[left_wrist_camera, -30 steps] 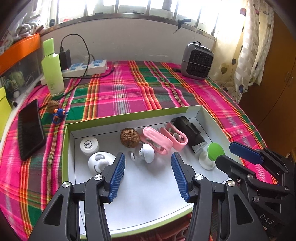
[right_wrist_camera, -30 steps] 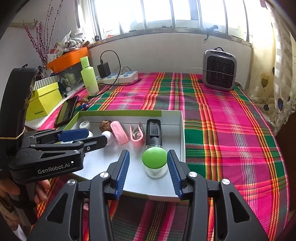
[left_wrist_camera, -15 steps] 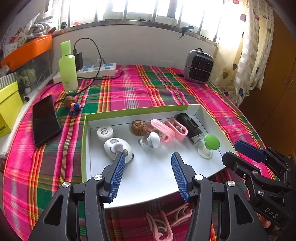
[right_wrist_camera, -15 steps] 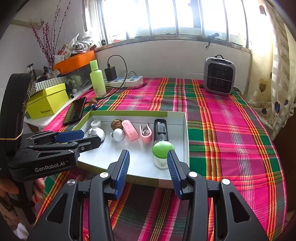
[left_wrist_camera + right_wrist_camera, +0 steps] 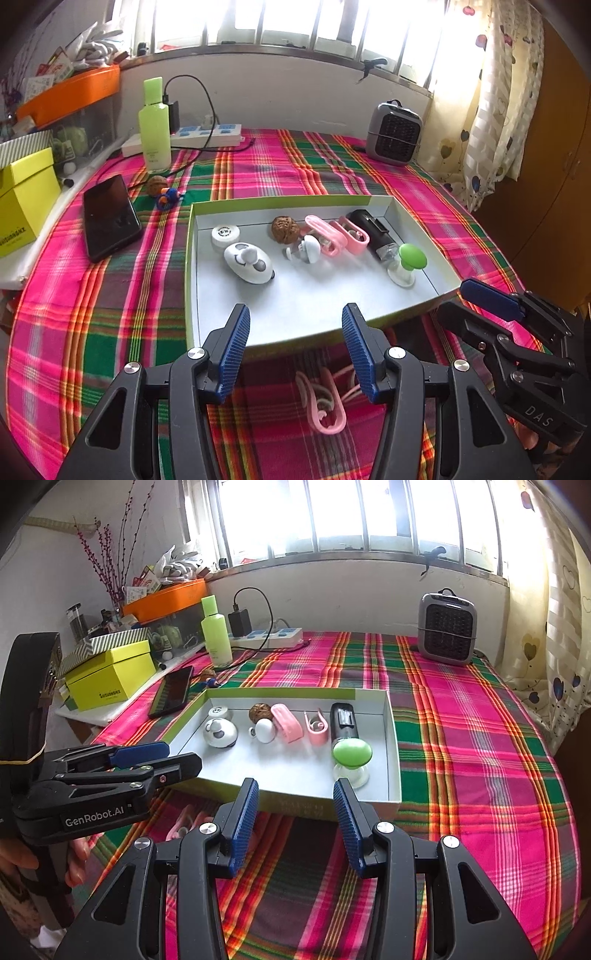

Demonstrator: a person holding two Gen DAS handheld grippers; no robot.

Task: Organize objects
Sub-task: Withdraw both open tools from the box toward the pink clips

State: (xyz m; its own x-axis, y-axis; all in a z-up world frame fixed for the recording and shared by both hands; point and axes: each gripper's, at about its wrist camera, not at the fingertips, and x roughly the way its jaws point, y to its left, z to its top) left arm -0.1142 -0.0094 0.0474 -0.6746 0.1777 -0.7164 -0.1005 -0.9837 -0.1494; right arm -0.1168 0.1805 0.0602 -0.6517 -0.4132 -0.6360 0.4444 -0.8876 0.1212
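Pink clip (image 5: 325, 406) partly hidden behind left gripper (image 5: 295, 347); both jaws released, empty.

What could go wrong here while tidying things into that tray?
The pink clip still on the cloth lies right under the open left gripper, partly hidden by its fingers, so it might be overlooked or nudged. The green-topped piece stands tall near the tray's wall and could tip if bumped. The two grippers are close together; the right gripper could knock the left.
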